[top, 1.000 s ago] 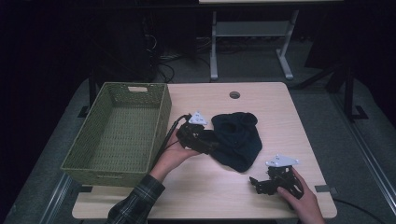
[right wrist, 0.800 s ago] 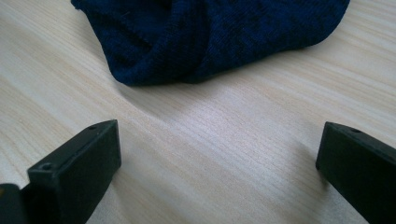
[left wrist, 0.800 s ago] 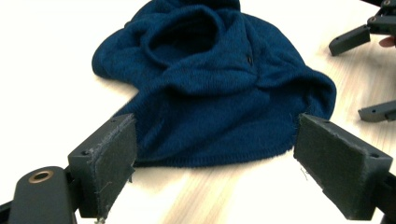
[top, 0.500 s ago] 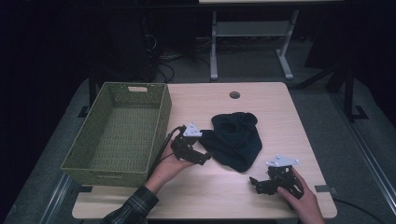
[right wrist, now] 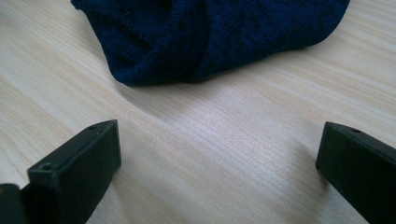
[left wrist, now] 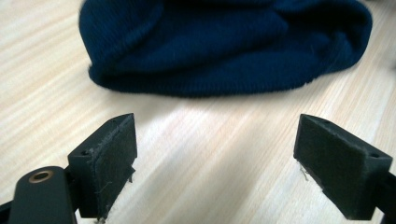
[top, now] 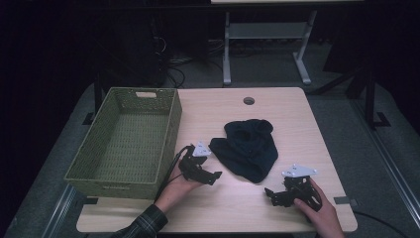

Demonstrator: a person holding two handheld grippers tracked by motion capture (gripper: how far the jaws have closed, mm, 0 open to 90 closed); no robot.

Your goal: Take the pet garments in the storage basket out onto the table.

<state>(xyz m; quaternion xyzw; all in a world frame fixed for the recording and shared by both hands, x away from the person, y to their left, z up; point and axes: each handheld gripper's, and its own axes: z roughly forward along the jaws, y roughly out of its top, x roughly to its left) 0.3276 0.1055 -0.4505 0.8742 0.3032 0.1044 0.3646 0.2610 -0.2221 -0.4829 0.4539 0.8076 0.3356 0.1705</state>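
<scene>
A dark navy knitted cloth (top: 247, 148) lies bunched in the middle of the wooden table (top: 277, 106). My left gripper (top: 210, 174) rests on the table just left of the cloth, open, with nothing between its jaws. In the left gripper view the cloth (left wrist: 224, 42) lies a short way beyond the open gripper (left wrist: 217, 154). My right gripper (top: 272, 194) sits near the table's front right, open and empty. From the right gripper view, the cloth's edge (right wrist: 210, 37) is ahead of the open gripper (right wrist: 219, 158), with bare wood between.
A green woven basket (top: 81, 166) stands on the table's left side, nothing visible inside. A round cable hole (top: 248, 100) is at the table's back. Dark floor, cables and a white stand (top: 267, 34) lie beyond the table.
My left gripper has drawn back from the cloth toward the front left and now rests apart from it. The right gripper has stayed put.
</scene>
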